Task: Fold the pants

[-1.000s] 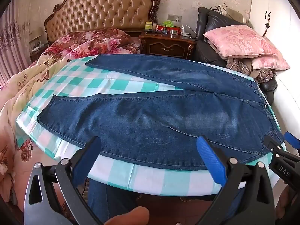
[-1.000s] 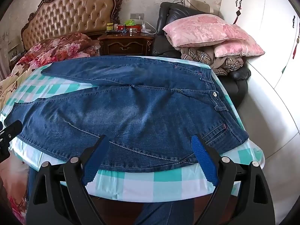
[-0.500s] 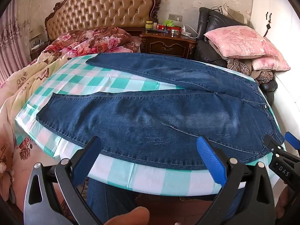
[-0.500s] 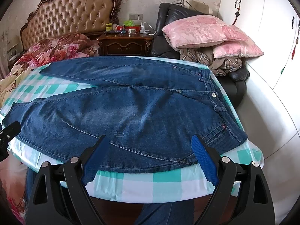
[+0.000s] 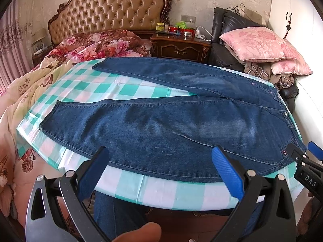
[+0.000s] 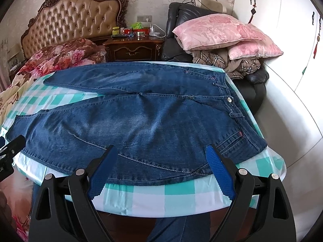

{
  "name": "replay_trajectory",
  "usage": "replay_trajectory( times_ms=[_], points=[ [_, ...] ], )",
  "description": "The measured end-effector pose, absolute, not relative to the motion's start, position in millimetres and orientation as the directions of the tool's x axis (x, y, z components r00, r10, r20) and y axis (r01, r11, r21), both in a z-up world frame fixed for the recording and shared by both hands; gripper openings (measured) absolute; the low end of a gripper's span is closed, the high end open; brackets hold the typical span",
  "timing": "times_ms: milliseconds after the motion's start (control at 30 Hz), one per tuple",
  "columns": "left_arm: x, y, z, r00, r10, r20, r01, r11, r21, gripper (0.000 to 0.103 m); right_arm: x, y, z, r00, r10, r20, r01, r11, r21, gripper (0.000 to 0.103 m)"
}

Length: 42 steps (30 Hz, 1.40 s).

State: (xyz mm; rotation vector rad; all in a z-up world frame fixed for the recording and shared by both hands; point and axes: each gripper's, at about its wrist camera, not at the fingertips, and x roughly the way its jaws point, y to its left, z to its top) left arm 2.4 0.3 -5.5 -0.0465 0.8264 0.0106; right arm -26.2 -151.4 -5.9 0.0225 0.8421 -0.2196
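A pair of dark blue jeans (image 5: 161, 125) lies flat on a table with a green and white checked cloth (image 5: 161, 189), legs spread to the left, waistband at the right. In the right wrist view the jeans (image 6: 141, 121) show their button and pocket at the right. My left gripper (image 5: 161, 173) is open and empty, held at the near table edge over the near leg. My right gripper (image 6: 159, 171) is open and empty, at the near edge by the hip. It also shows at the right edge of the left wrist view (image 5: 308, 161).
A bed with a floral quilt (image 5: 60, 64) and tufted headboard stands behind left. A wooden nightstand (image 5: 181, 46) with small items stands behind the table. A black chair with pink pillows (image 5: 260, 44) stands at the back right. White wardrobe (image 6: 282, 40) is at the right.
Both grippers have shifted only slightly; the view has drifted a little. The jeans lie as before and both grippers stay open.
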Motion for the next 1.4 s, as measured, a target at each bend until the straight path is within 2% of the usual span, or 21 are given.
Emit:
replay_trajectory(
  times_ms=[1400],
  points=[
    [2.6, -1.7, -11.3, 0.67, -0.008, -0.742, -0.026, 0.999, -0.035, 0.102, -26.6, -150.2, -8.8, 0.641, -0.185, -0.745, 0.198, 0.978, -0.072, 0.086]
  ],
)
